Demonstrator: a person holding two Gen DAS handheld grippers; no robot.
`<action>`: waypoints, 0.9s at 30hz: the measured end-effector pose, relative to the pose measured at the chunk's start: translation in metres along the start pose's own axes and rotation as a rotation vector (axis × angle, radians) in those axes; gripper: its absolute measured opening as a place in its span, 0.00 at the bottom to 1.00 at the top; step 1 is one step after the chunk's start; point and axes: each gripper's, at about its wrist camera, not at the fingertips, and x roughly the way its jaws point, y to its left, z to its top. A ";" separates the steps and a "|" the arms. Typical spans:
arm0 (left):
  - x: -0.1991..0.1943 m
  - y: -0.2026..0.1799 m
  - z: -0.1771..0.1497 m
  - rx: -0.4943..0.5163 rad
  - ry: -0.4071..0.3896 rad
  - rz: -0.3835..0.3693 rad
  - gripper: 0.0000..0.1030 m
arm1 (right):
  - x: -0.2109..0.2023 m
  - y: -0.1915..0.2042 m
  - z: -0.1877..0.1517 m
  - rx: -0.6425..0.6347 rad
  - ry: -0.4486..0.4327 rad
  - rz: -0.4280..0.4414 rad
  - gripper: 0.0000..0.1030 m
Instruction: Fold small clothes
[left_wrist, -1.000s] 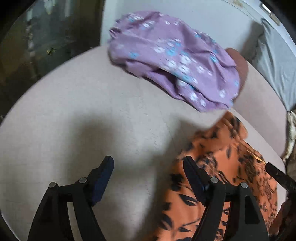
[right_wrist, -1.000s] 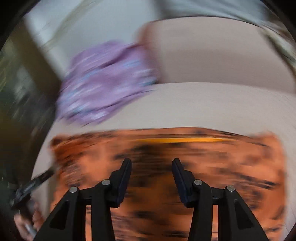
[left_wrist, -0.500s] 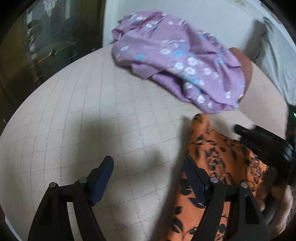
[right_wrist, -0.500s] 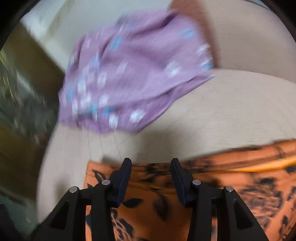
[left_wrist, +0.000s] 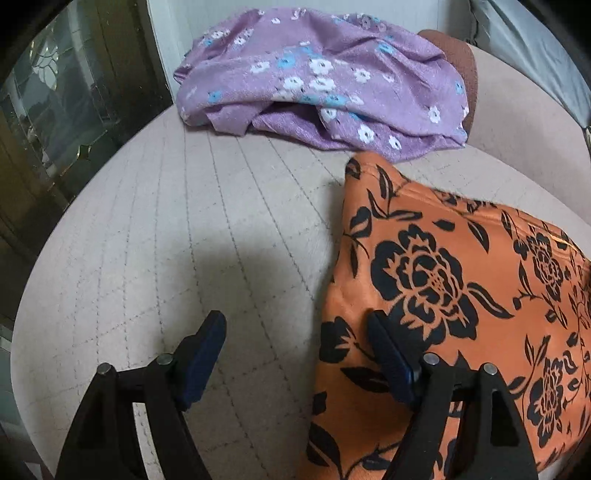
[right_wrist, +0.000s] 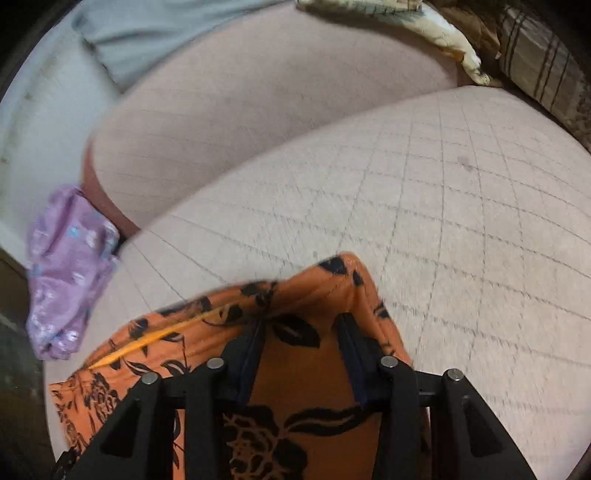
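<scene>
An orange garment with black flowers (left_wrist: 443, 280) lies spread on the quilted beige sofa seat (left_wrist: 207, 221). My left gripper (left_wrist: 299, 350) is open, hovering over the garment's left edge, its right finger above the cloth and its left finger above bare seat. In the right wrist view the same orange garment (right_wrist: 295, 369) lies under my right gripper (right_wrist: 301, 332), which is open and empty over a folded corner of the cloth. A crumpled purple floral garment (left_wrist: 317, 77) lies at the back of the seat and shows at the left of the right wrist view (right_wrist: 66, 273).
The sofa backrest (right_wrist: 258, 96) rises behind the seat. A grey cloth (right_wrist: 147, 33) and patterned cushions (right_wrist: 517, 51) lie at the back. A dark glass cabinet (left_wrist: 55, 110) stands left of the sofa.
The orange garment now lies flatter and wider under my left gripper. My right gripper has swung right, away from the purple garment, towards the orange garment's right corner.
</scene>
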 end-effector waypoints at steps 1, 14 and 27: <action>-0.002 0.000 0.001 0.005 -0.001 -0.002 0.78 | -0.003 0.001 -0.001 0.001 -0.005 0.000 0.44; -0.076 0.011 -0.035 -0.039 -0.089 -0.221 0.78 | -0.133 -0.023 -0.104 -0.147 0.018 0.220 0.55; -0.080 0.044 -0.111 -0.181 0.068 -0.281 0.78 | -0.156 -0.086 -0.142 0.139 0.121 0.393 0.63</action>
